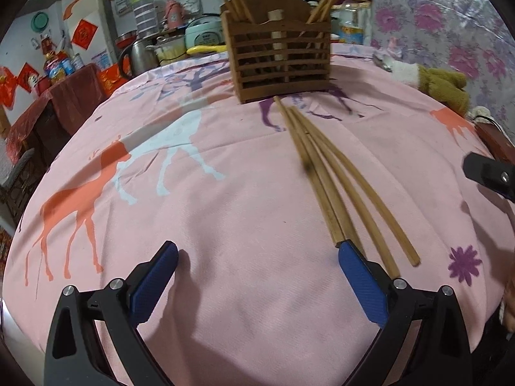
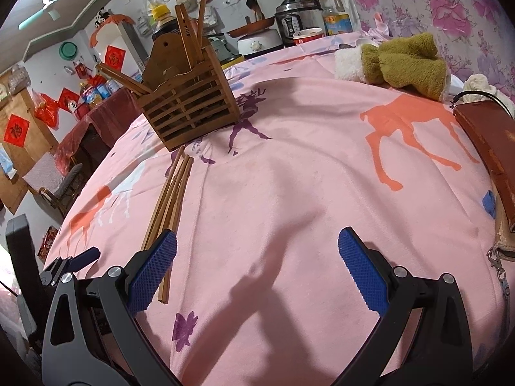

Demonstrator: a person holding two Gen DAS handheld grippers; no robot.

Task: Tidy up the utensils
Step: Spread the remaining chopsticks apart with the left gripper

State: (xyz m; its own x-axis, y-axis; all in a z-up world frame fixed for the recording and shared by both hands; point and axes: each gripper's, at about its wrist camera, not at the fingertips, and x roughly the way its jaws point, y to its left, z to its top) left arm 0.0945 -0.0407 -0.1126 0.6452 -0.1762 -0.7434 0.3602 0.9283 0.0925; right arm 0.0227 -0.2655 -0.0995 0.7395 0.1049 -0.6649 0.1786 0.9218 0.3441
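A brown slatted wooden utensil holder (image 1: 283,61) stands on the pink tablecloth (image 1: 225,225) at the far middle, with several chopsticks upright in it. Several loose wooden chopsticks (image 1: 325,177) lie fanned out in front of it, their near ends beside my left gripper's right fingertip (image 1: 351,257). My left gripper (image 1: 257,254) is open and empty, low over the cloth. In the right wrist view the holder (image 2: 190,106) is at the far left and the loose chopsticks (image 2: 170,199) run down to the left finger (image 2: 157,257). My right gripper (image 2: 257,251) is open and empty.
An olive and white towel (image 2: 402,61) lies at the far right of the table, with a brown case (image 2: 489,148) along the right edge. Pots, bottles and a rice cooker (image 2: 299,19) crowd the back. The right gripper's tip (image 1: 489,170) shows at the left view's right edge.
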